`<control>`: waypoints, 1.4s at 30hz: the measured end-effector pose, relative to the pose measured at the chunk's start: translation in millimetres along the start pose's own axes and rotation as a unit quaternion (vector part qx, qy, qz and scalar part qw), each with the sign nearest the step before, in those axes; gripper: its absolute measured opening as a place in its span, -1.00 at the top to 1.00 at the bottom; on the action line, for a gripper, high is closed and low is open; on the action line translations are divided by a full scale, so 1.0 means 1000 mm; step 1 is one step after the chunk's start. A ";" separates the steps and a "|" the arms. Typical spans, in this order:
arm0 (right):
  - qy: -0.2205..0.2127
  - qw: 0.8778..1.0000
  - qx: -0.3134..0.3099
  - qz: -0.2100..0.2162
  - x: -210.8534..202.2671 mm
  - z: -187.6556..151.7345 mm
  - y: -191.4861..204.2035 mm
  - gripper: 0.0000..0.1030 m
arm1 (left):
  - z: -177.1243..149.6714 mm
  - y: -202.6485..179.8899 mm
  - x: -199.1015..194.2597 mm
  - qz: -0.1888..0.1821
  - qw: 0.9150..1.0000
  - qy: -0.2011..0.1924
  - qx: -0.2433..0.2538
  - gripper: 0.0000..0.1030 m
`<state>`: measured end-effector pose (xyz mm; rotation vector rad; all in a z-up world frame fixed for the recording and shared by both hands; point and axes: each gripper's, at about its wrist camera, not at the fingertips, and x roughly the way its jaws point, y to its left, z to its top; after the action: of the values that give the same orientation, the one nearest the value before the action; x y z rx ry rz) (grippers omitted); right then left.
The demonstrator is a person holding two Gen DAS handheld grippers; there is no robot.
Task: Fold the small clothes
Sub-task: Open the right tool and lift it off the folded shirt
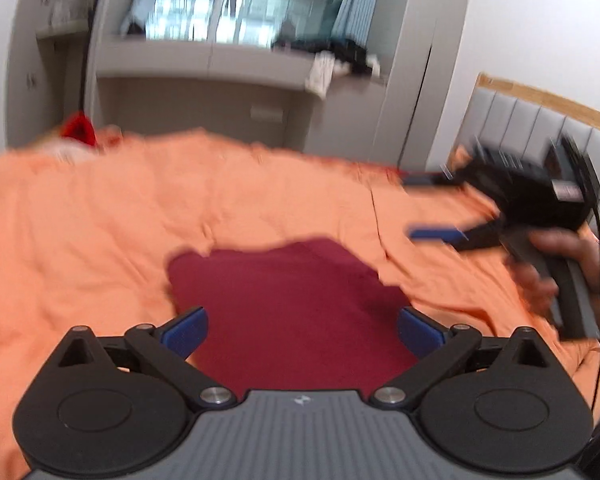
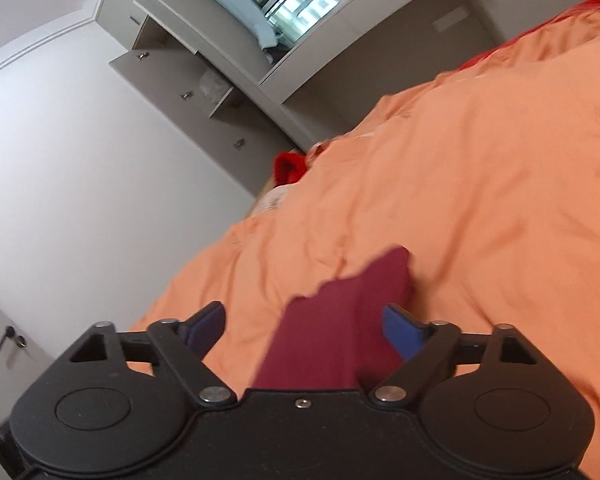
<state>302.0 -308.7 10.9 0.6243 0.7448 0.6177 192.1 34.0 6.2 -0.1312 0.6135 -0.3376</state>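
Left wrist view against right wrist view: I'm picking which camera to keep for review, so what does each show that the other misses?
Only the left wrist view shows the right gripper from outside, jaws open, with the hand holding it, and the padded headboard.

Only the right wrist view shows the door handle and the open drawers.

Both show the dark red garment lying on the orange bedspread, each camera's own jaws open around nothing, and the window.
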 end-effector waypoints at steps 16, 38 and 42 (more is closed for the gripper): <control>0.151 0.981 -0.060 -0.106 0.184 0.020 -0.059 -0.28 | -0.049 0.004 0.075 0.000 0.992 0.127 0.024 -0.99; 0.120 0.984 -0.111 -0.064 0.054 -0.064 -0.022 -0.24 | -0.054 -0.002 0.065 0.039 0.994 0.088 0.058 -0.99; 0.057 0.988 -0.126 -0.066 0.008 -0.067 0.025 -0.98 | -0.047 -0.010 0.038 0.081 0.993 0.064 0.052 -0.99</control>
<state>248.1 -267.4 -14.0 0.3066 0.7923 0.6165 191.4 9.8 -50.3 0.0410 0.7277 -0.2222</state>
